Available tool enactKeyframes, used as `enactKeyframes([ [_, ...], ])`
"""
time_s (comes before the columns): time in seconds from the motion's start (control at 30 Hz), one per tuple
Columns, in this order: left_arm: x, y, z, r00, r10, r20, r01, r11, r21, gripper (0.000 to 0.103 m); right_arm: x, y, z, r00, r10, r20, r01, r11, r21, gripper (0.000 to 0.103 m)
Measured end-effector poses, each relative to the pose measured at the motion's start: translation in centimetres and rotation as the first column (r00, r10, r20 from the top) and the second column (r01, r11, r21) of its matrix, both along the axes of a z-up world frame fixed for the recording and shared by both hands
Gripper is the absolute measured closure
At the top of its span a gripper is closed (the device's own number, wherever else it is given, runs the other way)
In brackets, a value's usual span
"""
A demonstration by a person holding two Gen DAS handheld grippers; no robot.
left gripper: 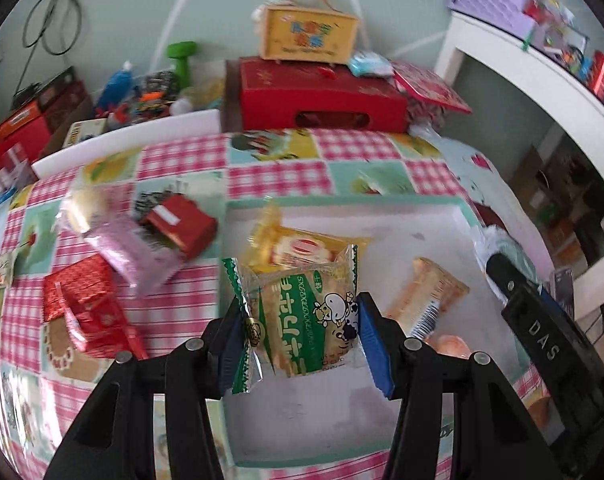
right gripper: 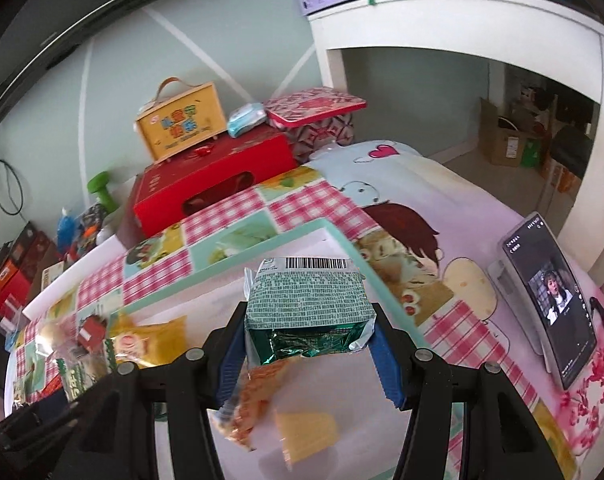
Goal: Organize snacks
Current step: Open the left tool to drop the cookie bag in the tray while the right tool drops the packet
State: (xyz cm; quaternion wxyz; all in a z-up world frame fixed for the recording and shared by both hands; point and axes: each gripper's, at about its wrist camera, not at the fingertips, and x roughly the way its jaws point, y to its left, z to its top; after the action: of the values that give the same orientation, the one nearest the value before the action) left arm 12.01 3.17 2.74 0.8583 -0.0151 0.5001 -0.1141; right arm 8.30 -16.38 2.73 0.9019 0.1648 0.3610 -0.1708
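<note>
Both hand-held grippers hang over the white tray (left gripper: 442, 216) — the left hand-held gripper (left gripper: 297, 340) pinching a green cow-print snack packet (left gripper: 302, 320), the right hand-held gripper (right gripper: 308, 348) clamping a green foil snack pack (right gripper: 308, 308). Inside the tray lie a yellow wrapped snack (left gripper: 297, 246) and an orange one (left gripper: 430, 296); left of it, red boxes (left gripper: 179, 224) rest on the checked cloth (left gripper: 277, 178).

I am counting two grippers: the left gripper (left gripper: 299, 326) and the right gripper (right gripper: 308, 340), each gripping one green packet (left gripper: 302, 324) (right gripper: 308, 312). I am seeing one tray (left gripper: 442, 216). Inside it I am counting two lying snacks, one yellow pack (left gripper: 297, 246) and one orange pack (left gripper: 430, 296). On the cloth left of it, I am counting four items: two red packs (left gripper: 81, 304) (left gripper: 181, 226), one pink pouch (left gripper: 129, 252), one clear bag (left gripper: 83, 204).
</note>
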Motion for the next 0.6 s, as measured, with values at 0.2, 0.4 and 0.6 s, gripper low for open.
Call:
enactKeyframes([
  [0.2, 0.6, -2.1, -2.2, 0.999, -0.029, -0.028, 0.029, 1.000, 0.007, 0.048, 0.8, -1.1, -1.7, 0.999, -0.014, -0.031, 0.014, 1.000, -0.008, 0.043],
  [0.4, 1.0, -3.7, -3.6, 0.998, -0.055, -0.034, 0.056, 0.998, 0.030, 0.048, 1.6, -1.7, -3.4, 0.998, -0.006, -0.064, 0.007, 1.000, 0.007, 0.043],
  [0.6, 1.2, -4.5, -4.3, 0.997, -0.071, -0.020, 0.072, 0.997, 0.041, 0.048, 2.2, -1.9, -4.4, 0.997, 0.002, -0.080, 0.001, 0.999, 0.035, 0.043],
])
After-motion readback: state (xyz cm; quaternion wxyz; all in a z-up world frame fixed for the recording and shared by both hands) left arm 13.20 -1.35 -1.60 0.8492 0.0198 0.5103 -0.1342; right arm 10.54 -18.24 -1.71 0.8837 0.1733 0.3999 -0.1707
